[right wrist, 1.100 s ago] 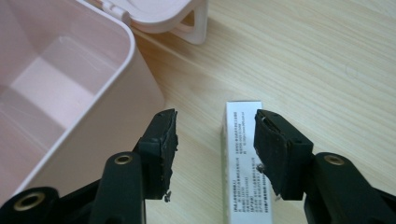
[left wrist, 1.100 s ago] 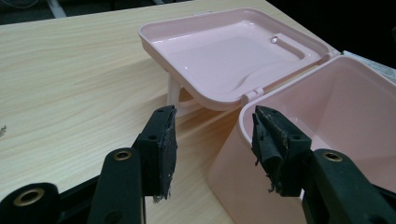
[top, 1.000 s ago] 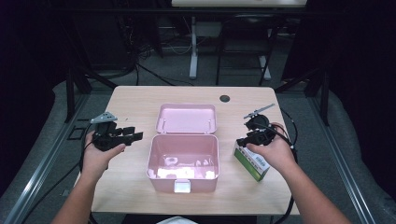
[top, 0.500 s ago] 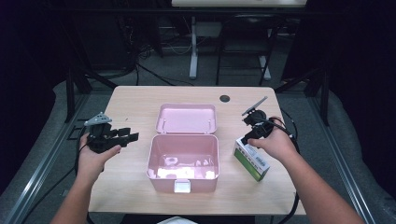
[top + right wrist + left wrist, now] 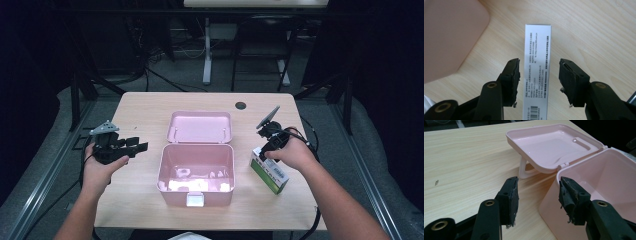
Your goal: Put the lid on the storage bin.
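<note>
An open pink plastic box (image 5: 196,192) stands mid-table, its lid (image 5: 200,127) folded flat behind it. To its right lies a green and white carton (image 5: 272,176). My right gripper (image 5: 264,151) points down over the carton's far end. In the right gripper view its open jaws (image 5: 539,75) straddle the carton's white printed side (image 5: 537,50), with a gap on each side and the pads off it. My left gripper (image 5: 131,146) hovers left of the box, open and holding nothing. In the left gripper view (image 5: 537,197) it faces the box's near corner (image 5: 549,205) and the lid (image 5: 549,147).
The wooden table (image 5: 135,115) has a dark round hole (image 5: 240,105) near its far edge. A white latch (image 5: 195,200) sits on the box's front. Dark frames and cables surround the table on the floor.
My right hand has tipped its gripper from level to pointing down and lowered it over the carton's far end. The left gripper and the box have stayed put.
</note>
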The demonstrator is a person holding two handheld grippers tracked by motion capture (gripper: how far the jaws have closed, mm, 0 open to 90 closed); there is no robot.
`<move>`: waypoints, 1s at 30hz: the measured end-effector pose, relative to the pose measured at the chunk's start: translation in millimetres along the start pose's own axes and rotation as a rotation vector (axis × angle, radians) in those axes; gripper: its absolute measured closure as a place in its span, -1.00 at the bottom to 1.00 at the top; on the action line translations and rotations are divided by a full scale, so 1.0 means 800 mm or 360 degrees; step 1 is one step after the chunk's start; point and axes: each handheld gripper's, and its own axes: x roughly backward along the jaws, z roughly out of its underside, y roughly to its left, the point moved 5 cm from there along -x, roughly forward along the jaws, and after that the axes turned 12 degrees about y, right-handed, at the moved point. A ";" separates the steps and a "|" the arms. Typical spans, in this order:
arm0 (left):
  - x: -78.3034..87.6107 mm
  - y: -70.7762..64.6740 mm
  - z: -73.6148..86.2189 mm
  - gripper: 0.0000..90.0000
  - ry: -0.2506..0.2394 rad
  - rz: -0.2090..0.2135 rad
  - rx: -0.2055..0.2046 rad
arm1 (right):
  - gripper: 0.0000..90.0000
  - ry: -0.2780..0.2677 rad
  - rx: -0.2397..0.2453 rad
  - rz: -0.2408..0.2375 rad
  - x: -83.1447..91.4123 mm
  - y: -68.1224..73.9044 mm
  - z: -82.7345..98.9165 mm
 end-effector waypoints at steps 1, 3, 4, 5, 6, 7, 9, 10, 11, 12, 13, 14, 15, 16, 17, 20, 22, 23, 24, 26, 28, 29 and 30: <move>0.000 0.000 0.000 0.11 0.0004 0.0001 -0.0002 | 0.12 0.0016 0.0003 0.0008 -0.001 0.000 0.001; -0.001 0.000 0.000 0.11 0.0006 0.0001 0.0001 | 0.12 0.0044 0.0011 0.0001 -0.003 0.000 0.003; -0.001 0.000 0.001 0.11 0.0010 0.0002 0.0001 | 0.12 0.0044 0.0018 0.0000 -0.004 0.000 0.003; -0.001 0.000 0.001 0.11 0.0006 0.0002 0.0004 | 0.12 0.0057 0.0014 -0.0004 -0.006 0.000 0.004; -0.001 0.000 0.001 0.11 0.0007 0.0002 0.0003 | 0.12 0.0064 0.0019 -0.0006 -0.007 0.000 0.005; -0.001 0.000 0.000 0.11 0.0006 0.0002 0.0002 | 0.12 0.0073 0.0019 -0.0009 -0.008 0.000 0.005; -0.001 0.000 0.001 0.11 0.0008 0.0003 0.0006 | 0.12 0.0104 0.0031 -0.0012 -0.009 0.000 0.007; -0.001 0.000 0.001 0.11 0.0011 0.0004 0.0005 | 0.12 0.0109 0.0029 -0.0012 -0.010 0.000 0.007; -0.001 0.000 0.001 0.11 0.0014 0.0007 0.0003 | 0.12 0.0125 0.0035 -0.0009 -0.012 -0.001 0.008; -0.001 0.001 0.001 0.11 0.0024 0.0003 0.0001 | 0.12 0.0130 0.0041 -0.0012 -0.014 -0.001 0.008; -0.001 0.001 0.001 0.11 0.0029 0.0005 0.0001 | 0.12 0.0137 0.0038 -0.0019 -0.016 0.000 0.009; -0.002 0.001 0.001 0.11 0.0018 0.0008 0.0002 | 0.12 0.0153 0.0040 -0.0019 -0.017 0.000 0.009; -0.002 0.001 0.001 0.11 0.0017 0.0008 0.0004 | 0.13 0.0145 0.0039 -0.0022 -0.019 0.000 0.009; -0.002 0.001 0.001 0.11 0.0018 0.0007 0.0004 | 0.13 0.0168 0.0041 -0.0023 -0.020 0.000 0.010; -0.002 0.001 0.001 0.11 0.0013 0.0007 0.0006 | 0.14 0.0183 0.0044 -0.0025 -0.021 0.001 0.010; -0.002 0.001 0.002 0.11 0.0013 0.0007 0.0007 | 0.15 0.0207 0.0055 -0.0031 -0.024 0.002 0.010; -0.003 0.001 0.002 0.11 0.0011 0.0006 0.0007 | 0.17 0.0209 0.0056 -0.0030 -0.026 0.002 0.009; -0.003 0.001 0.002 0.11 0.0011 0.0007 0.0006 | 0.17 0.0222 0.0061 -0.0024 -0.027 0.003 0.009; -0.003 0.001 0.002 0.11 0.0010 0.0007 0.0005 | 0.17 0.0206 0.0063 -0.0023 -0.029 0.003 0.009; -0.003 0.001 0.002 0.11 0.0018 0.0012 0.0005 | 0.18 0.0215 0.0065 -0.0021 -0.031 0.003 0.008; -0.003 0.002 0.002 0.11 0.0018 0.0012 0.0007 | 0.19 0.0245 0.0070 -0.0017 -0.032 0.003 0.009; -0.003 0.002 0.002 0.11 0.0018 0.0011 0.0007 | 0.19 0.0224 0.0068 -0.0020 -0.034 0.003 0.008; -0.003 0.002 0.002 0.11 0.0014 0.0011 0.0008 | 0.20 0.0231 0.0064 -0.0017 -0.035 0.002 0.008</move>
